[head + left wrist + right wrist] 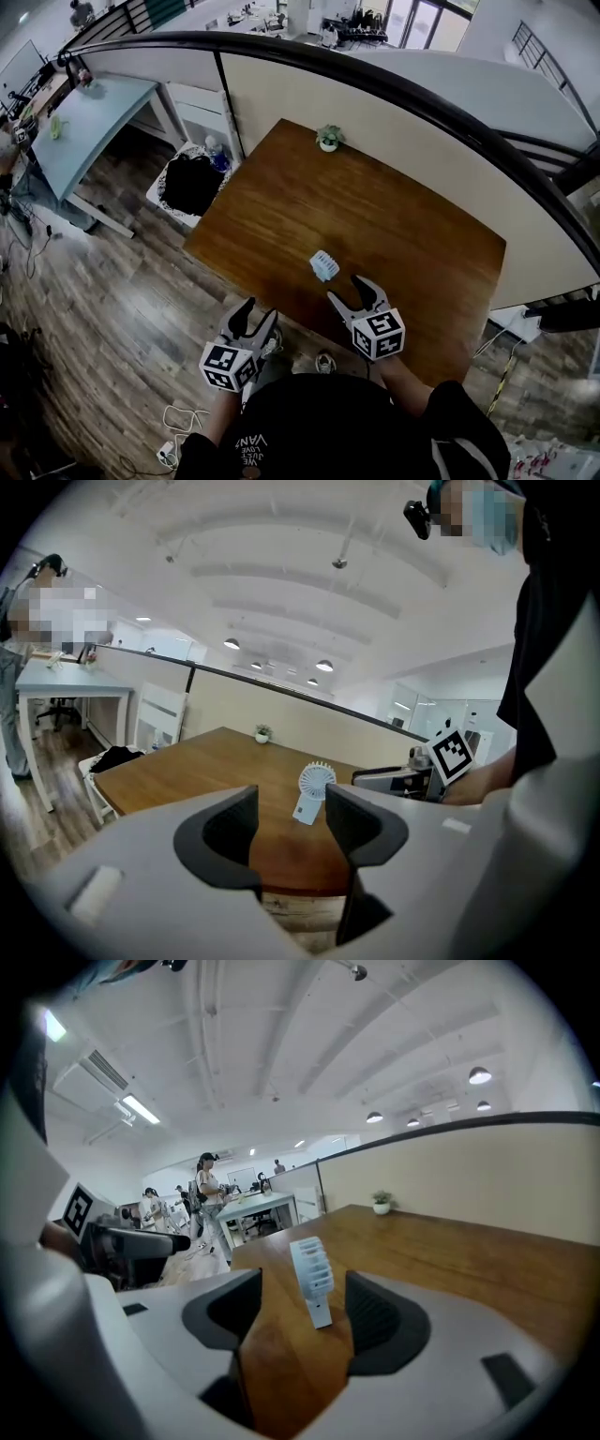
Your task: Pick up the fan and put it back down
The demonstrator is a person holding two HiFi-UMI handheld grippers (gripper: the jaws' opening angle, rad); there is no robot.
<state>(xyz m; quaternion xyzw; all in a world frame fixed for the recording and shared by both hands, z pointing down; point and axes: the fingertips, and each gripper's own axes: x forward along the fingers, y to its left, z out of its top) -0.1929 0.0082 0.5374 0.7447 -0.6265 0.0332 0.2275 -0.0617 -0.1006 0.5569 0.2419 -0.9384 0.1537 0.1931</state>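
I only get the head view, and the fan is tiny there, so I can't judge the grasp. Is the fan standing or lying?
Observer: Standing. The right gripper view shows the fan upright on its base.
Operator: Is the right gripper on it?
Observer: No. The right gripper is open. The fan shows between its pads, and neither touches it.
Operator: And the left?
Observer: The left gripper is open with nothing in it. In its view the fan sits beyond the tips.
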